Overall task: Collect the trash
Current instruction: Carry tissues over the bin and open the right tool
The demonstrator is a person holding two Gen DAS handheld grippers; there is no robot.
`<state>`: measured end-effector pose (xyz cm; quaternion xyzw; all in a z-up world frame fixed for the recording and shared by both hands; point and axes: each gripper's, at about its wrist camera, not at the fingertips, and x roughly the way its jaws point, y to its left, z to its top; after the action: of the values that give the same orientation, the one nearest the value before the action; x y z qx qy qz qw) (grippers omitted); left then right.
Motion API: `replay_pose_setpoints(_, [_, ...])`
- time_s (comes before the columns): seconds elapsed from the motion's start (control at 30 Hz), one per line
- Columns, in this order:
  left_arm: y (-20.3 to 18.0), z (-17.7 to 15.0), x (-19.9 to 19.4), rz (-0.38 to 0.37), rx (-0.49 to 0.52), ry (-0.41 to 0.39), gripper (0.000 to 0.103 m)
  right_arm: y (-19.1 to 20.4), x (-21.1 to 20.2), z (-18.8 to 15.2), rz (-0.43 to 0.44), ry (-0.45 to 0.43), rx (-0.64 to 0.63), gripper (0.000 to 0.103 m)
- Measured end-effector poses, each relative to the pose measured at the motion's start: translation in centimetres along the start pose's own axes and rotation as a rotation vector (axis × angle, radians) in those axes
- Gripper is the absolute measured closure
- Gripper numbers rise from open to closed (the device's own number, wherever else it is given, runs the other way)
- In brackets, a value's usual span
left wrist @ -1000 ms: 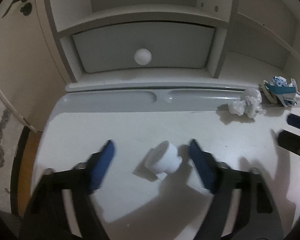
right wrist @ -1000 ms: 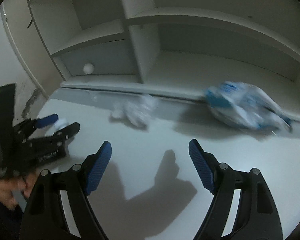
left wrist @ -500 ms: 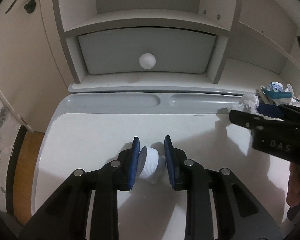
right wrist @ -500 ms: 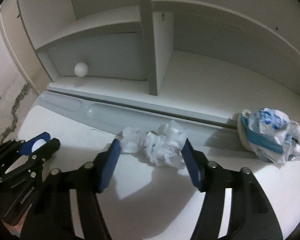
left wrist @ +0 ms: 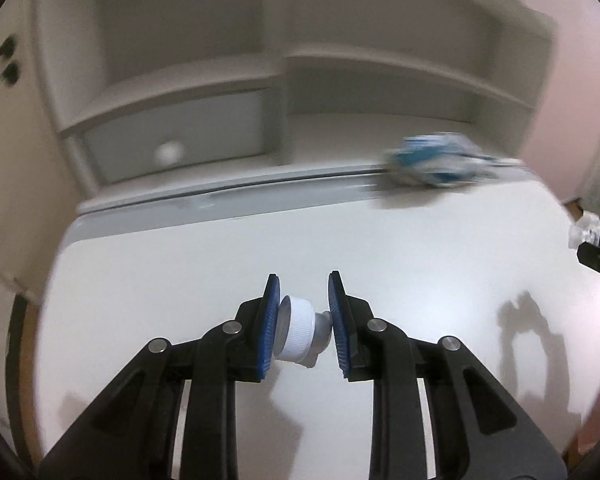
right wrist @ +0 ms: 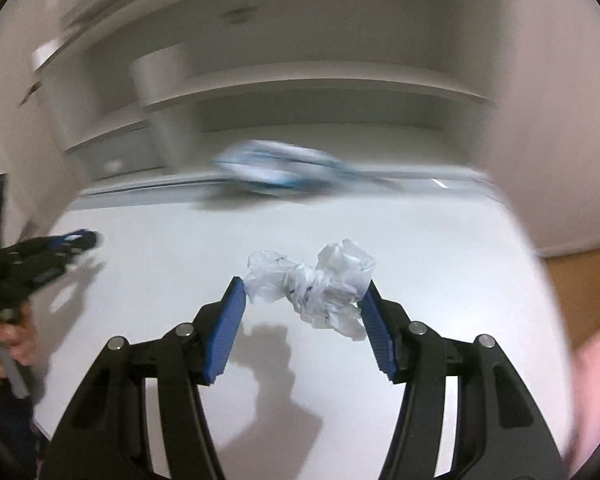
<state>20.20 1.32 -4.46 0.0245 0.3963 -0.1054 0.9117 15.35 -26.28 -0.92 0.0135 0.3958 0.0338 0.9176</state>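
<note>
**Two Grippers, Two Pieces of Trash Off the Desk**

The left gripper (left wrist: pixel 304 322) is clamped on a small white bottle cap (left wrist: pixel 296 334), pinched sideways between its blue pads and apparently clear of the white surface (left wrist: pixel 180 264), its shadow falling below. The right gripper (right wrist: pixel 304 316) stands at a middling width around a crumpled white tissue wad (right wrist: pixel 320 284); the wad touches both pads, and it appears to hang above the surface, though how firm the hold is cannot be told. One piece is left behind: a crumpled blue-and-white wrapper (left wrist: pixel 434 162), lying at the back of the surface against the shelf unit (left wrist: pixel 188 80), well apart from both grippers and smeared by motion blur.

The step in hand looks like the carry-off, both loads already gathered. No bin shows in either view, so the next move calls for finding the drop point and bringing both loads over it before either gripper opens. The loose tissue is the likelier to slip; a tighter squeeze would make it safer. The wrapper then waits for a return trip.
</note>
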Motion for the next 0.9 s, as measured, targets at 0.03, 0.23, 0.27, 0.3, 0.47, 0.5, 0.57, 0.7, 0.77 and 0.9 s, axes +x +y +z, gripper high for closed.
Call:
replay_pose_setpoints(0.03, [-1.6,0.0,-0.3,-0.021,0.018,-0.004,0.079,-3.5,-1.5,-1.6,-0.051,-0.005,0.054,0.046])
replay_pose_setpoints(0.23, [-17.0,-1.4,-2.0,-0.247,0.176,-0.016,0.079,-17.1,-8.0,-10.4,-0.298,-0.021,0.289,0.046])
replay_pose_setpoints(0.27, [-20.1,-1.8,-2.3,-0.295,0.204,-0.015,0.079,-19.7,-9.3,-12.1,-0.335,-0.019,0.331,0.046])
replay_pose_setpoints(0.3, [-22.2,-2.1,-2.6,-0.327,0.226,-0.013,0.079,-21.8,-10.4,-13.5,-0.361,-0.017,0.364,0.046])
replay_pose_setpoints(0.47, [-36.2,-5.5,-4.1,-0.503,0.396,0.015,0.079,-30.5,-13.0,-20.5,-0.486,0.019,0.522,0.046])
replay_pose_setpoints(0.5, [-38.8,-6.4,-4.3,-0.532,0.430,0.021,0.079,-32.0,-13.3,-21.7,-0.498,0.029,0.544,0.046])
replay_pose_setpoints(0.57, [-42.9,-8.0,-4.4,-0.571,0.483,0.035,0.079,-34.9,-13.3,-24.4,-0.517,0.059,0.595,0.046])
replay_pose_setpoints(0.7, [-50.1,-11.7,-3.7,-0.642,0.574,0.095,0.079,-39.4,-12.7,-28.8,-0.530,0.124,0.682,0.046])
replay_pose_setpoints(0.77, [-53.3,-13.7,-3.0,-0.665,0.616,0.127,0.079,-41.0,-11.7,-30.8,-0.521,0.161,0.728,0.046])
replay_pose_setpoints(0.9, [-57.6,-16.9,-1.0,-0.686,0.683,0.191,0.080,-42.7,-9.0,-34.5,-0.484,0.256,0.795,0.046])
